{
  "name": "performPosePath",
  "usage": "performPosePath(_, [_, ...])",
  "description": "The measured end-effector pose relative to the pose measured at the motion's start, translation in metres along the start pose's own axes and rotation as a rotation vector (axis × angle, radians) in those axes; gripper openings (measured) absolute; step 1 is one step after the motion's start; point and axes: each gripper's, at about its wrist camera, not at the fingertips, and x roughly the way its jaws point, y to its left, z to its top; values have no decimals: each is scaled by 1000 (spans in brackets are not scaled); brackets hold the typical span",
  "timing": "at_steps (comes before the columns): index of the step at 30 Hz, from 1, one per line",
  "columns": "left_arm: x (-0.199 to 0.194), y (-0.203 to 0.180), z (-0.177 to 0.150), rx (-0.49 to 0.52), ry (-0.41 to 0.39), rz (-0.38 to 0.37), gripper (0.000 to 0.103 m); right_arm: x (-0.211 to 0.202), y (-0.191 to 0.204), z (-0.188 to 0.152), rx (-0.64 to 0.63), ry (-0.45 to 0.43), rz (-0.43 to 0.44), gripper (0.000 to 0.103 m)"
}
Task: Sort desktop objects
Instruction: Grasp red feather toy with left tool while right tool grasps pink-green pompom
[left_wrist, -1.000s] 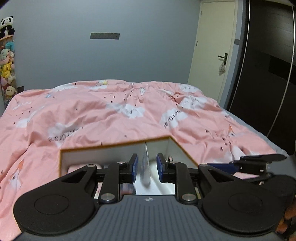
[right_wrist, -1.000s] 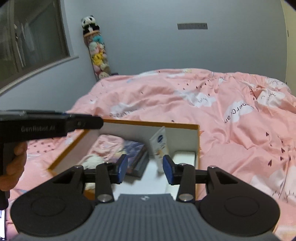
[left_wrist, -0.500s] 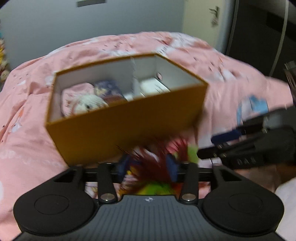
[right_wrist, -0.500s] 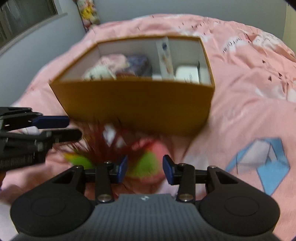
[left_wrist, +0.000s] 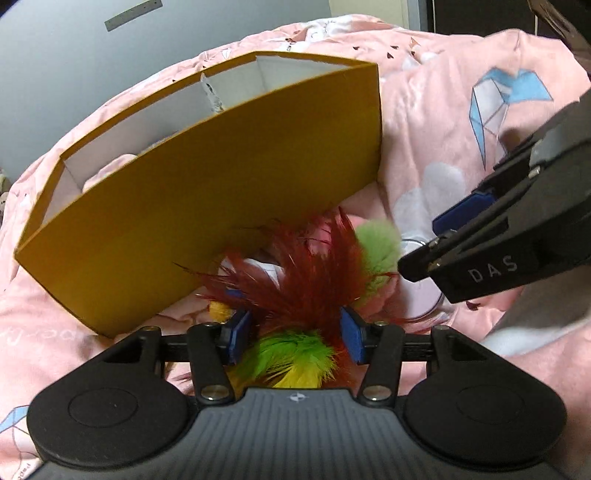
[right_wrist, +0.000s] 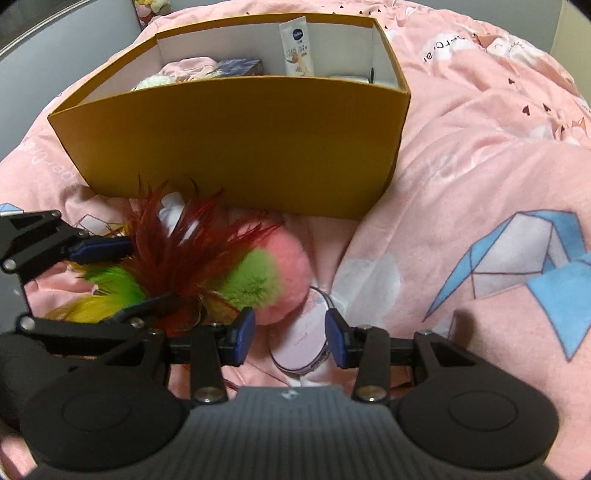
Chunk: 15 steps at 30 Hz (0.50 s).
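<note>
Left tongs, just spread apart, straddle the feather toy on the bed without pinching. Right tongs hang apart over a pink compact. Clamp the feather bundle's core before lifting toward the orange box beyond.

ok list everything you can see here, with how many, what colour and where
box: 1, mustard yellow, on the bed, open top
tube: 1, white, upright in the box
feather toy: 1, red, green and yellow, in front of the box
pompom: 1, pink and green, beside the feathers
compact: 1, pale pink, round, on the quilt
quilt: 1, pink
left gripper: open, around the feathers
right gripper: open, over the compact
</note>
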Motion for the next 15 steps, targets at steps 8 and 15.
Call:
performPosePath(8, [6,15,-5,-89,26,-33,7,6,-1,4,11,-13,41,46])
performPosePath(15, [-18,56,-6,-305,-42,-128,5,6,-3,7,11,-38,89,55])
